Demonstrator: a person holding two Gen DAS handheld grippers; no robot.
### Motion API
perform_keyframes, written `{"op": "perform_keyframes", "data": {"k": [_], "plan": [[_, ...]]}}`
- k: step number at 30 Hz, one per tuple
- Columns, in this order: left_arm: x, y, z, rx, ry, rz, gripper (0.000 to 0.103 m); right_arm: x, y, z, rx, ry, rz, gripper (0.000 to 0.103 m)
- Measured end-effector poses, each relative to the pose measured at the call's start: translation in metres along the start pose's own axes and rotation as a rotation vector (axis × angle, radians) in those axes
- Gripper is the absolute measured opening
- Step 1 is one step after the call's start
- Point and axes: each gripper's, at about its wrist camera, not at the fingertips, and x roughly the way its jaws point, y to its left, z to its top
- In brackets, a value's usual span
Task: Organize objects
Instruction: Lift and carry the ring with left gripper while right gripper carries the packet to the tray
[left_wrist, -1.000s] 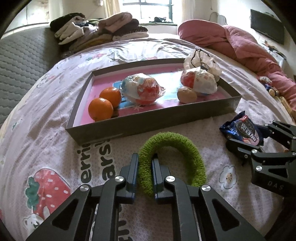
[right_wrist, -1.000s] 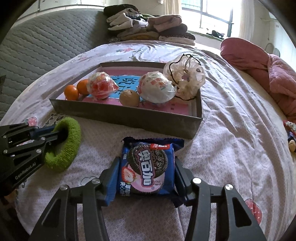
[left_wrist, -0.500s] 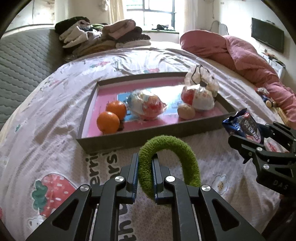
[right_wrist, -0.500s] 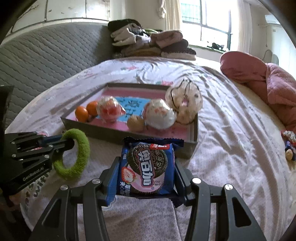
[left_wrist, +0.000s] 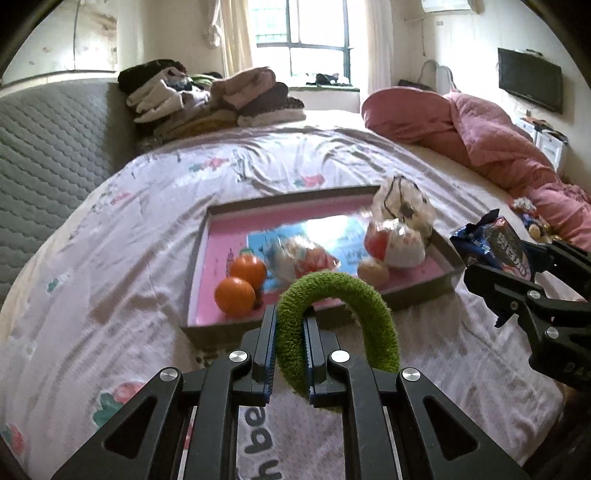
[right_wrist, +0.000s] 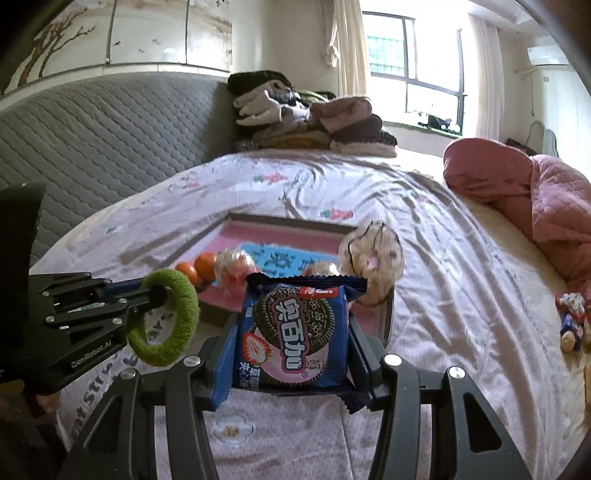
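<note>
My left gripper (left_wrist: 289, 332) is shut on a fuzzy green ring (left_wrist: 354, 295) and holds it above the bed, in front of the tray. In the right wrist view that ring (right_wrist: 166, 317) hangs at the left in the left gripper (right_wrist: 155, 295). My right gripper (right_wrist: 291, 332) is shut on a blue cookie packet (right_wrist: 295, 332), lifted off the sheet; the packet (left_wrist: 495, 240) shows at the right of the left wrist view. The grey tray (left_wrist: 417, 295) with a pink floor holds two oranges (left_wrist: 236, 295), two wrapped items (left_wrist: 395, 243), a brown ball and a clear pouch (left_wrist: 402, 203).
The tray (right_wrist: 386, 314) lies on a bed with a printed sheet (left_wrist: 110, 258). A pink quilt (left_wrist: 480, 140) lies at the right, folded clothes (left_wrist: 207, 99) at the back, a grey padded headboard (right_wrist: 92, 133) on the left. Small wrapped bits (right_wrist: 570, 317) lie near the right edge.
Both grippers have risen with their loads, the ring and the packet now off the sheet. Both views tilted up, so the tray sits farther off and the window and wall show.
</note>
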Motion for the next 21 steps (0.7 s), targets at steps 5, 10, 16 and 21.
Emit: {"op": "perform_keyframes", "data": {"k": [5, 10, 16, 21], "plan": [[-0.002, 0.006, 0.017, 0.007, -0.031, 0.02, 0.012, -0.001, -0.004, 0.017, -0.004, -0.023, -0.005, 0.052], [0.001, 0.015, 0.036, 0.008, -0.059, 0.047, 0.012, 0.002, -0.012, 0.038, -0.003, -0.054, -0.024, 0.052], [0.012, 0.035, 0.049, -0.02, -0.059, 0.076, 0.012, 0.016, -0.026, 0.056, 0.011, -0.066, -0.046, 0.052], [0.028, 0.049, 0.059, -0.029, -0.05, 0.094, 0.012, 0.034, -0.035, 0.062, 0.013, -0.063, -0.061, 0.052]]}}
